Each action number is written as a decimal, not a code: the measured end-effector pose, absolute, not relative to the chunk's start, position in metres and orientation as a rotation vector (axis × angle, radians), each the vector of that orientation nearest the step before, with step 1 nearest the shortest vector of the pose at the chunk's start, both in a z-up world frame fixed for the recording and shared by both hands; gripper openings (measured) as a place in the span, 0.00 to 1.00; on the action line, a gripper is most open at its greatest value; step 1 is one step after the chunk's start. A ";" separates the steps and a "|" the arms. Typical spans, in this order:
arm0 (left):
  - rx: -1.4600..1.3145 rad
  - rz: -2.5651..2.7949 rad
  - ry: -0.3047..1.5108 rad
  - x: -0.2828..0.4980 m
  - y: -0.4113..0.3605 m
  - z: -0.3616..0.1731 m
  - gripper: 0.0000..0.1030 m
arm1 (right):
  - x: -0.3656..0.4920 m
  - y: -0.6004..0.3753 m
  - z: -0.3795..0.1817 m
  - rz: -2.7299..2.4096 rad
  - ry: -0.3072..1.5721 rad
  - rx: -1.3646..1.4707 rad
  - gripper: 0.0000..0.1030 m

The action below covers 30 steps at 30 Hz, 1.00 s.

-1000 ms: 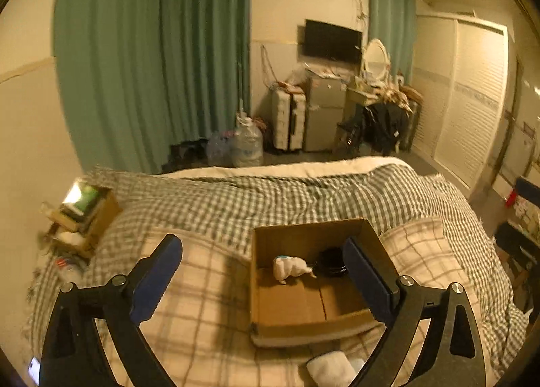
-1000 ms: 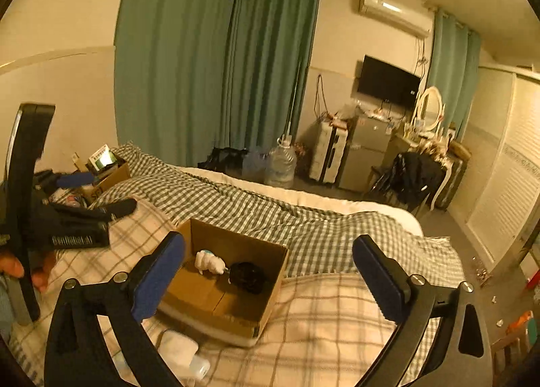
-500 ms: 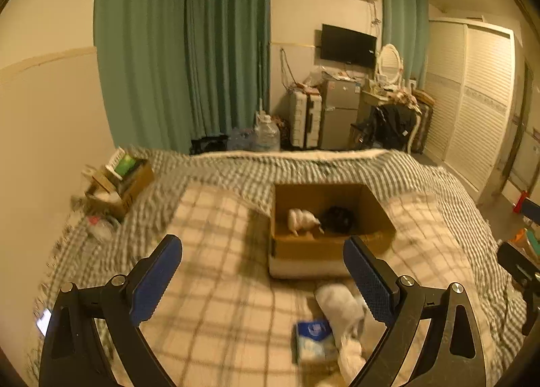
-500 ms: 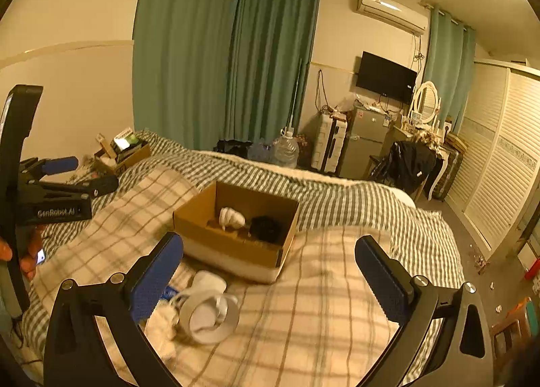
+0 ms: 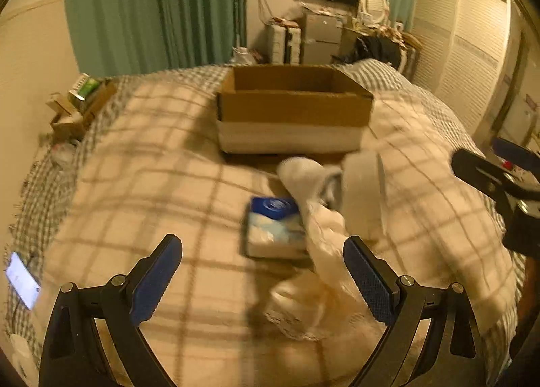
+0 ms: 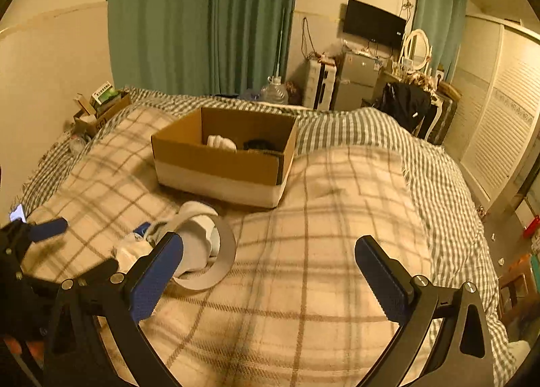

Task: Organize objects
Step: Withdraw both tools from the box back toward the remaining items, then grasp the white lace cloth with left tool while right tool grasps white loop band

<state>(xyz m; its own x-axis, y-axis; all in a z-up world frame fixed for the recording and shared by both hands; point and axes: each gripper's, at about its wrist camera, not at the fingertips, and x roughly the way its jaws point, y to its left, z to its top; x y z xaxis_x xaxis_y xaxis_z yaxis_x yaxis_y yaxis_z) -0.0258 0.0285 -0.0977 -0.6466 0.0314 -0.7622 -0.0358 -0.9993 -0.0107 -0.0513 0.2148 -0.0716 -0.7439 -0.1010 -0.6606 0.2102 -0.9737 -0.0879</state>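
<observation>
Plaid blanket [image 6: 320,235] spreads bare between open right tongs [image 6: 268,272] and cardboard box [image 6: 222,164].

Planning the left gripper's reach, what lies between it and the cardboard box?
In the left wrist view, a blue-topped tissue pack and crumpled white cloths lie on the blanket between the open left gripper and cardboard box.

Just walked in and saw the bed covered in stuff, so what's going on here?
A person holding two grippers is tidying loose items into a cardboard box on the bed. The box already holds a white item and a black one. The left gripper hangs open over a blue-and-white packet and some white cloth in front of the box. The right gripper is open too, holding nothing.
</observation>
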 end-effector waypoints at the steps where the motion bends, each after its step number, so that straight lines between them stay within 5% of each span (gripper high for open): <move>1: -1.305 2.799 0.017 -0.025 0.033 -0.102 0.95 | -0.052 0.215 -0.074 -2.778 0.235 1.046 0.99; 2: -1.309 2.788 0.028 -0.025 0.036 -0.107 0.94 | -0.053 0.215 -0.076 -2.780 0.234 1.058 0.99; 5: -1.353 2.683 0.042 -0.026 0.044 -0.120 0.70 | -0.055 0.213 -0.079 -2.773 0.227 1.074 0.99; 6: -1.362 2.651 0.030 -0.025 0.044 -0.123 0.54 | -0.056 0.211 -0.080 -2.769 0.229 1.076 0.99; 7: -1.374 2.599 0.016 -0.026 0.045 -0.127 0.26 | -0.057 0.210 -0.080 -2.766 0.231 1.077 0.99; 9: -1.391 2.552 -0.014 -0.028 0.044 -0.133 0.10 | -0.058 0.204 -0.081 -2.752 0.239 1.077 0.99; 21: -1.197 2.869 -0.045 -0.034 -0.011 -0.073 0.07 | -0.074 0.150 -0.110 -2.604 0.410 1.157 0.98; 30: -1.269 2.841 -0.090 -0.045 -0.019 -0.089 0.07 | -0.084 0.137 -0.130 -2.441 0.408 1.232 0.48</move>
<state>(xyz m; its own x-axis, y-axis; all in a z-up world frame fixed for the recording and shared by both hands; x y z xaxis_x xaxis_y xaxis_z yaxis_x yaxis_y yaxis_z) -0.0445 -0.0194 -0.0889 -0.6674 0.0499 -0.7430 -0.0028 -0.9979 -0.0645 -0.0841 0.1373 -0.1301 -0.5467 -0.1982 -0.8135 0.4519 -0.8878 -0.0875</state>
